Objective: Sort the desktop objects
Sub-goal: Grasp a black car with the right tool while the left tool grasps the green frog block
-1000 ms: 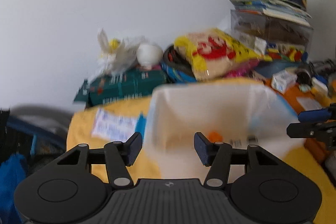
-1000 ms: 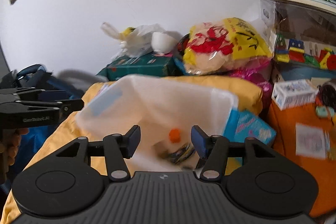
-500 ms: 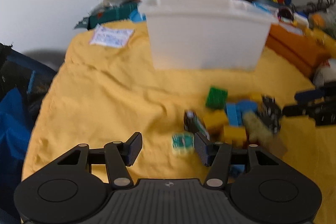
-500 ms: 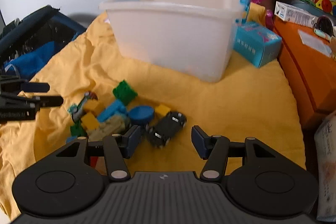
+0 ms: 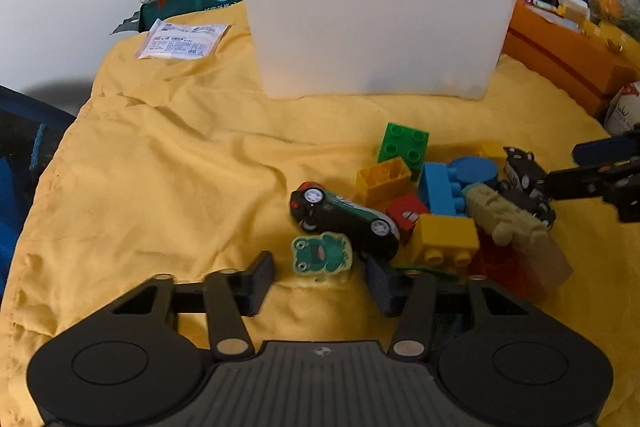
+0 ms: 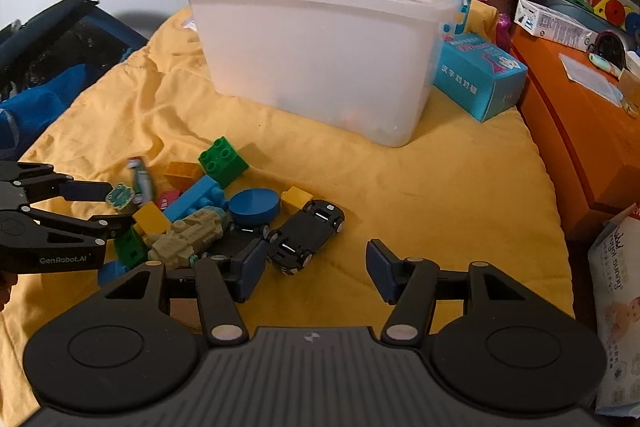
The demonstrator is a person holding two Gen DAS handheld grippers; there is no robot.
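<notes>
My left claw (image 5: 320, 283) has just been closing, jaws astride the frog tile (image 5: 320, 254), not touching. My right claw (image 6: 316, 269) gapes beside the black car (image 6: 306, 237); bin (image 6: 320, 63) behind.

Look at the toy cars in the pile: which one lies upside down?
The black car in front of the right gripper: its underside and axles face up. The dark green car near the frog piece lies on its side, wheels showing.

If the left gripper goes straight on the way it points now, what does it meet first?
Most likely the frog eraser: it lies on the yellow cloth just ahead of the left gripper, between its open fingers. The dark green toy car lies just behind; depth is unclear.
</notes>
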